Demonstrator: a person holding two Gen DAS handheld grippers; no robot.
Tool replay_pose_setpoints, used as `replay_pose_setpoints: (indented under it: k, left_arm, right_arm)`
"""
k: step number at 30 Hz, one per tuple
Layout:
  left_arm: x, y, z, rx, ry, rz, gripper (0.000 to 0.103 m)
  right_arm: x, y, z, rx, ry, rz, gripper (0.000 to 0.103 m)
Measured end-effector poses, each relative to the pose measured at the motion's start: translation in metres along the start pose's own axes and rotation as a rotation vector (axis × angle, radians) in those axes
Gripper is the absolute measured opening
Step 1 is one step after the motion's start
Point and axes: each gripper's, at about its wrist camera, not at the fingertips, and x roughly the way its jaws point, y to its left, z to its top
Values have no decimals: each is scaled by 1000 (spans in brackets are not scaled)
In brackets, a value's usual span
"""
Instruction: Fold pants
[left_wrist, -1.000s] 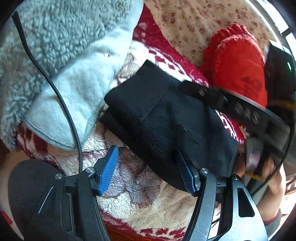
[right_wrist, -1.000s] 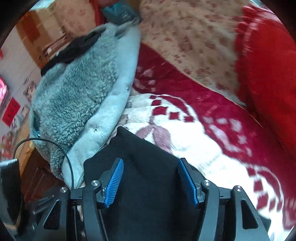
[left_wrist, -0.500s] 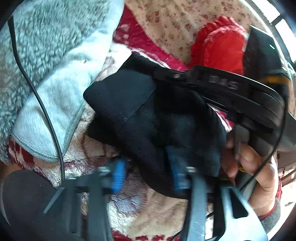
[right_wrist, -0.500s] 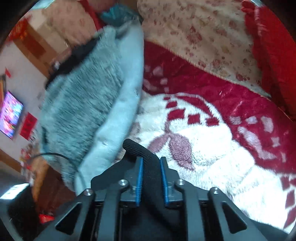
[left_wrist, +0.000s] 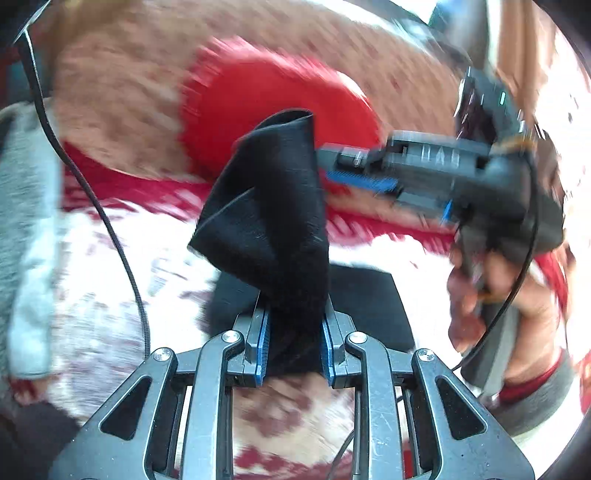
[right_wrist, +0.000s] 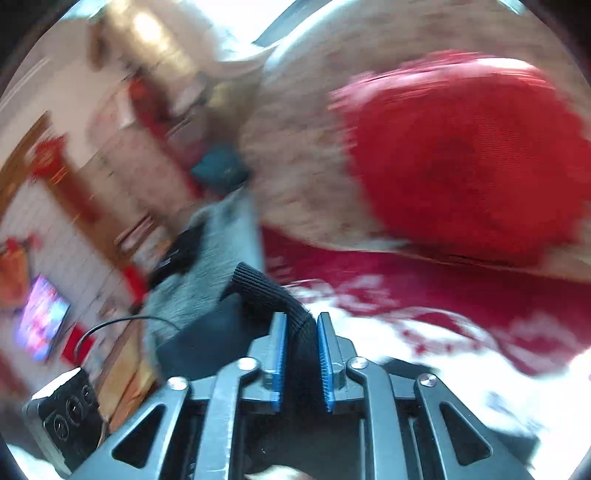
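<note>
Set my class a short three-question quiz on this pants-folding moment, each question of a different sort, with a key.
1. True or false: the left tool is shut on the black pants.
2. Multiple choice: what does the right tool grip? A) a grey blanket B) the black pants C) a red cushion
3. Fill in: in the left wrist view, the round thing behind the lifted pants is a red ____.

Key: 1 true; 2 B, its blue pads pinch a ribbed black fold; 3 cushion.
</note>
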Motion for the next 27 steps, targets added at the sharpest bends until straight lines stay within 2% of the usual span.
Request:
replay_pose_setpoints:
  k: [1,3,5,6,7,9,11,14,16,20,22,24,26,27]
  left_arm:
    - [15,-9,-6,23,37,-19,21]
    - [41,-27,-17,80,104,-22,21]
    - [54,-37,-21,135,139,1,23]
    - [56,-42,-22,161,150,10,30]
    - [52,-46,-21,178,158,-16,35]
    - [39,-50,-19,175,151,-99,51]
    - [29,-54,-15,179,127,-162,59]
    - [19,-50,-9,188,125,-160,59]
    - [12,-47,-10,172,124,-152,59]
    - [5,-28,-5,148,126,-101,59]
    - [3,-19,-6,139,120,-89,59]
    - [6,-5,-9,131,128,-59,59]
    - [15,1,-12,117,148,-37,59]
    - [21,5,-16,106,158,-23,59]
  right_arm:
    - [-15,-13,-7,26,-19,-87,34]
    - [-40,-40,-24,101,-32,-201,50]
    - [-56,-62,-40,193,-24,-189,50]
    - [-63,-73,-51,252,-19,-177,51]
    - [-67,-79,-58,285,-19,-168,54]
    - [-79,-87,-73,334,-48,-122,56]
    - [-88,-92,-83,385,-74,-91,64]
    - [-90,-96,-96,436,-99,-65,67]
    - [-92,-103,-97,451,-77,-46,67]
    - [-87,-93,-98,396,-38,-54,67]
    - [-99,-93,-98,393,-92,-69,68]
    - [-110,-96,-99,415,-163,-52,73]
    - [-111,-98,-100,421,-160,-49,74]
    - [-105,-97,-102,416,-129,-56,74]
